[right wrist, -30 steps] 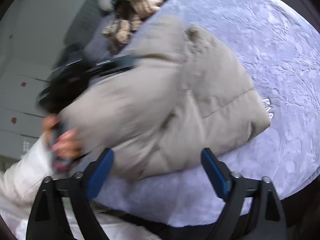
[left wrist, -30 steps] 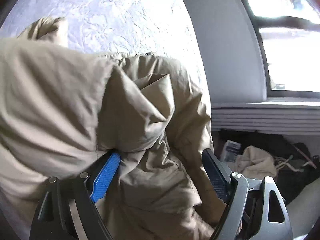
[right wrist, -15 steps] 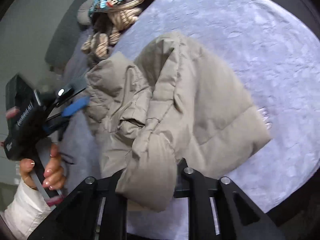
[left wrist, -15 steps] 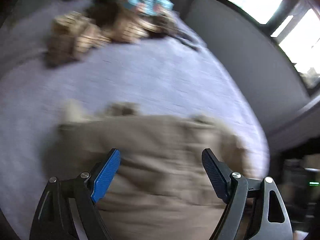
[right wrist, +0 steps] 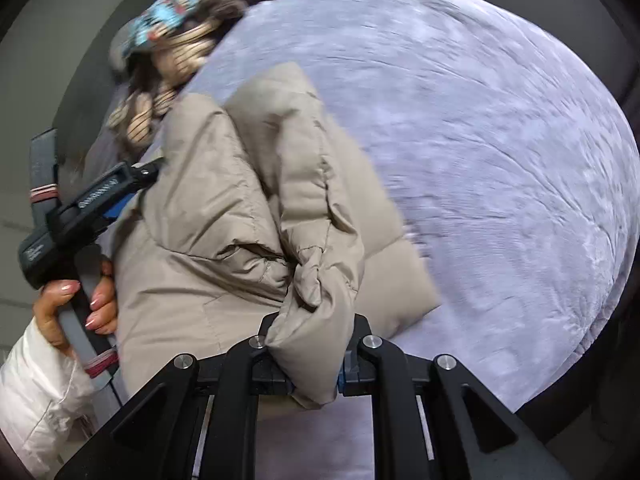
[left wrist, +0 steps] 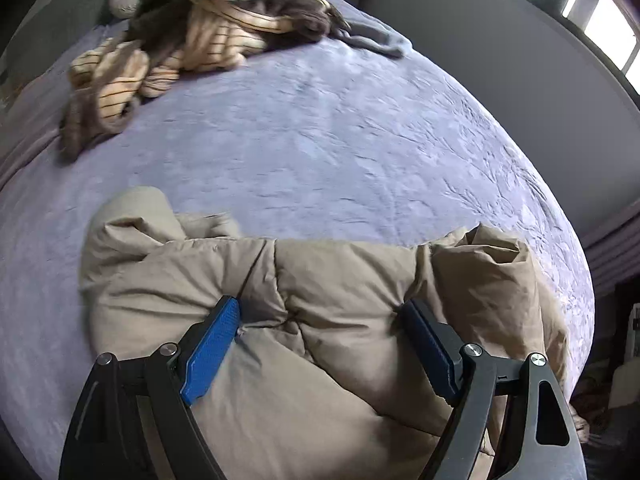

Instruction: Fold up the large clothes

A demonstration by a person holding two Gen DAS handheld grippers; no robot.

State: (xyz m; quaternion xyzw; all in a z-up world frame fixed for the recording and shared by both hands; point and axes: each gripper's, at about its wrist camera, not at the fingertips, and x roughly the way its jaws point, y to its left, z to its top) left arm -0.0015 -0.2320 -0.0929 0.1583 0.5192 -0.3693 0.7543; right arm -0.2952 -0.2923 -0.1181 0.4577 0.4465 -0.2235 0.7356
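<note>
A beige puffer jacket lies bunched on a lilac bed cover. My left gripper is open, its blue pads pressed against the jacket's padded body from either side. In the right wrist view my right gripper is shut on a thick fold of the jacket, lifted off the bed. The rest of the jacket hangs bundled toward the left gripper, held in a hand at the left.
A pile of other clothes, striped, brown and patterned blue, lies at the head of the bed; it also shows in the right wrist view. A grey wall panel and a window border the bed's right side.
My right gripper closed on a fold of the jacket and raised it. My left gripper swung from facing the window to facing the head of the bed, and stays open against the jacket.
</note>
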